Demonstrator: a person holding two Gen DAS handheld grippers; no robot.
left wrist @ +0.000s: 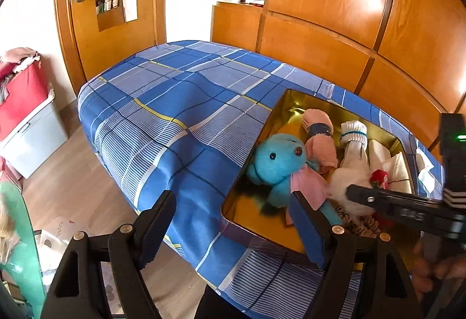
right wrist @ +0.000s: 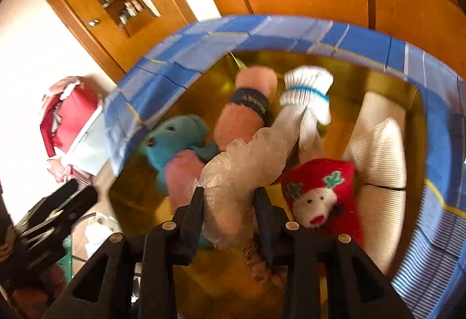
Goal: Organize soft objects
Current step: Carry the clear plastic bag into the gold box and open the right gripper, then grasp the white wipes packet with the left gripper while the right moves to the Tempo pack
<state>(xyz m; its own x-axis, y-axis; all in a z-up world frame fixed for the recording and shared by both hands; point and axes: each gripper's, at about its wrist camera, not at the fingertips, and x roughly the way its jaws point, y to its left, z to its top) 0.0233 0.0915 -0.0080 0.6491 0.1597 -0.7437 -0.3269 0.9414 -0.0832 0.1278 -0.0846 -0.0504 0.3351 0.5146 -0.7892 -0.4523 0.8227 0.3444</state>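
My gold tin box (left wrist: 308, 103) sits on the right of the worktop, on the blue plaid cloth (left wrist: 174, 115), and it is crowded. A turquoise plush toy (left wrist: 276, 161) with a pink scarf lies at its left, beside it a rolled pink sock (right wrist: 247, 103) with a dark band, then a bundled white sock (right wrist: 305, 97) with a blue stripe, folded white cloths (right wrist: 378, 156) at the right, and a red Christmas sock (right wrist: 320, 191) with a stitched reindeer face near me. My right tongs (right wrist: 228, 202) stand part-spread around a crinkled clear plastic bag (right wrist: 247, 156) over the box; whether they pinch it I cannot tell. My left tongs (left wrist: 233, 228) are spread, empty, at the box's near left corner.
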